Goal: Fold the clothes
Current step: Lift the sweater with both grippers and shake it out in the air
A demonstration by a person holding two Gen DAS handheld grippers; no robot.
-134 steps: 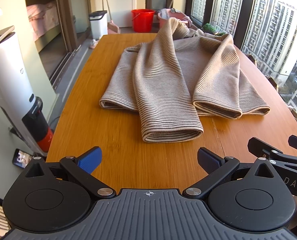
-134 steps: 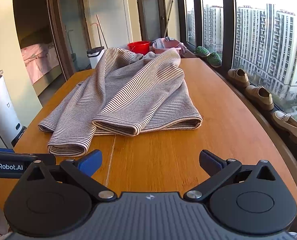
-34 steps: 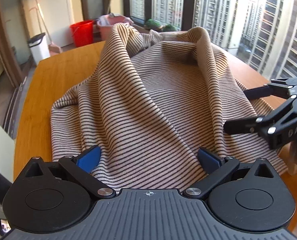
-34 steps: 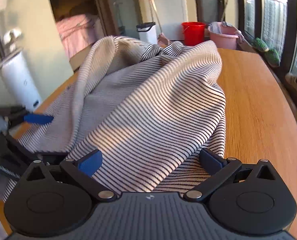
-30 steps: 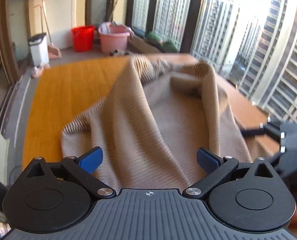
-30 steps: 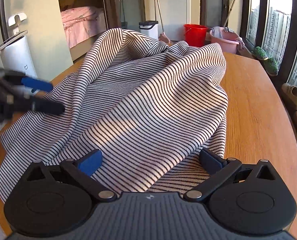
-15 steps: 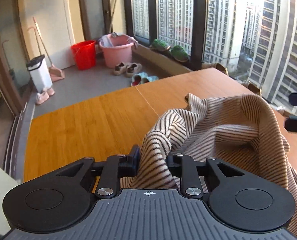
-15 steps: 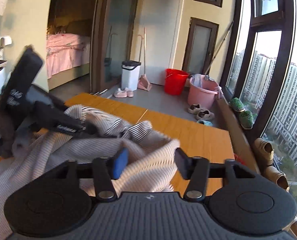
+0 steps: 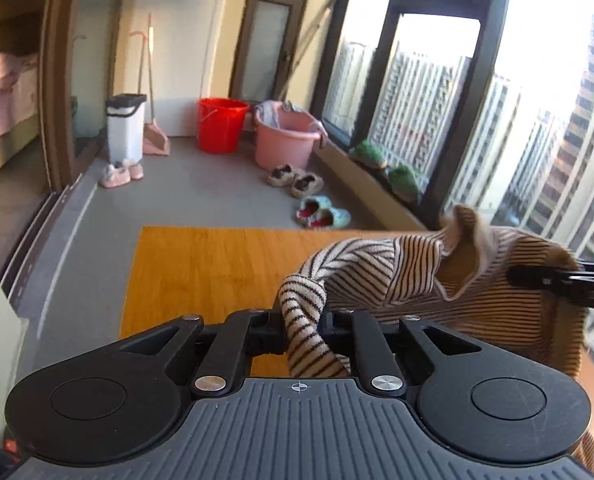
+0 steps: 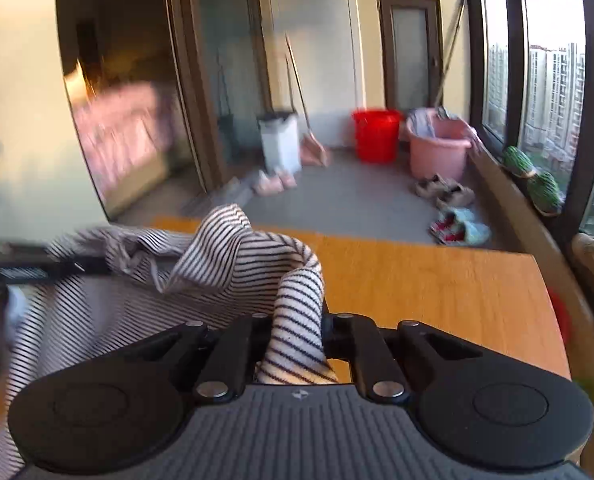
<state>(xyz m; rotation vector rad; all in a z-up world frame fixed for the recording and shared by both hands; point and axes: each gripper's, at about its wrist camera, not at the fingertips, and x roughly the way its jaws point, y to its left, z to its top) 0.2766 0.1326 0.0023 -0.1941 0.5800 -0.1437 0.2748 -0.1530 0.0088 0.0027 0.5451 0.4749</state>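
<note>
The left gripper (image 9: pixel 303 326) and the right gripper (image 10: pixel 297 330) each have their jaws clamped on a bunched edge of the striped top (image 9: pixel 417 276), which hangs stretched between the 2 above the wooden table (image 9: pixel 201 268). A red bucket (image 9: pixel 219 124) stands on the floor beyond.

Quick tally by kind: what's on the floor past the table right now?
Buckets: 1, red bucket
Basins: 1, pink basin
Bins: 1, white bin
Dustpans: 1, pink dustpan
Slipper pairs: 3, pink, brown, blue
Total: 7
</note>
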